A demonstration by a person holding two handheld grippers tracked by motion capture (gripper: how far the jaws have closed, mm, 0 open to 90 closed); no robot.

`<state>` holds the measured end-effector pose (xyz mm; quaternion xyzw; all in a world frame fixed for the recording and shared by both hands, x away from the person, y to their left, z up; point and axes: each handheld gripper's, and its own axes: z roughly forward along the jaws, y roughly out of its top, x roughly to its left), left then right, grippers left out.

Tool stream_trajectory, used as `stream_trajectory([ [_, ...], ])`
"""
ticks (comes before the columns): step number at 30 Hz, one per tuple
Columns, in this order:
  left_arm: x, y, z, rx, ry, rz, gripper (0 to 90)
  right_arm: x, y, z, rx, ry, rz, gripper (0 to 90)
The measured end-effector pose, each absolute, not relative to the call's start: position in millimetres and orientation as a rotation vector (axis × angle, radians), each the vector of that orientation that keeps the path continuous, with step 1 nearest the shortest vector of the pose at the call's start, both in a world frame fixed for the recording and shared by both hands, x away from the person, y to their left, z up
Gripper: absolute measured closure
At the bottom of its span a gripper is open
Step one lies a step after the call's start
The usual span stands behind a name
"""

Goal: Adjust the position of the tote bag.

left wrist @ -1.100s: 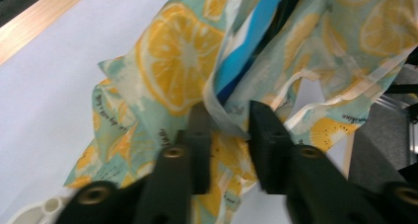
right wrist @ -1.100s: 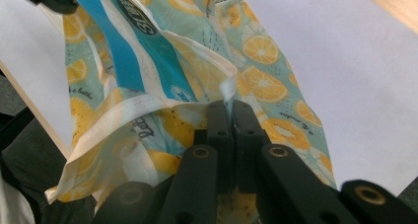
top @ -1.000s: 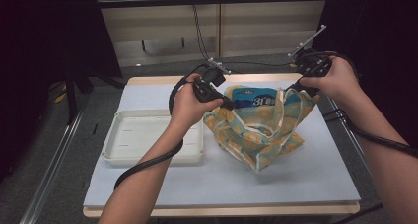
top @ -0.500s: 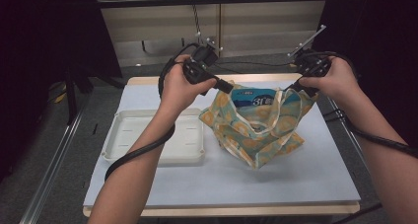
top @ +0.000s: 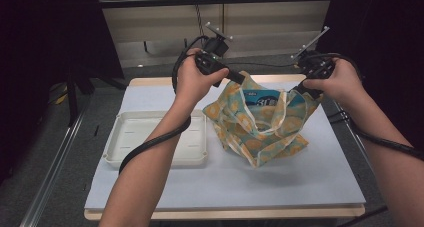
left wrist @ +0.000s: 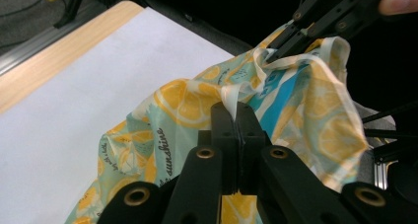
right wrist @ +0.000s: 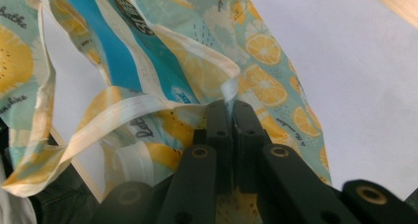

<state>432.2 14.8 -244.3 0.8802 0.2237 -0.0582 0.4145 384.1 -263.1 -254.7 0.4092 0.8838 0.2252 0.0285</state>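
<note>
High view has you holding the lemon-print bag (top: 260, 124) open above the table (top: 310, 172): left gripper (top: 242, 78) and right gripper (top: 299, 88) each clamp its rim.

free: table front (top: 300, 187) | blocked: left, tray (top: 155, 142); centre, bag (top: 260, 132)

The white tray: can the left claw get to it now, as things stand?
Probably not at once. The left claw is shut on the bag rim and holds it up, so it would have to let go first. Otherwise the tray lies bare beside the bag, nothing blocking it.
</note>
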Motion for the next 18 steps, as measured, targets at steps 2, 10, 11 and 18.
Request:
stream_trajectory([
  [2, 431.5, 11.2, -248.7, 2.219, 0.562, -0.15, 89.5, 384.0, -263.5, -254.6, 1.266, 2.726, 0.697, 86.6],
  [10, 431.0, 4.9, -258.7, 2.268, 0.556, -0.149, 89.2, 382.6, -265.7, -250.8, 1.26, 2.71, 0.689, 77.8],
  [11, 430.6, 4.3, -259.3, 2.275, 0.559, -0.145, 89.2, 382.3, -266.5, -249.1, 1.256, 2.705, 0.688, 74.3],
  [18, 431.9, 2.6, -264.6, 2.292, 0.565, -0.142, 88.9, 378.0, -270.7, -231.4, 1.262, 2.648, 0.682, 57.5],
])
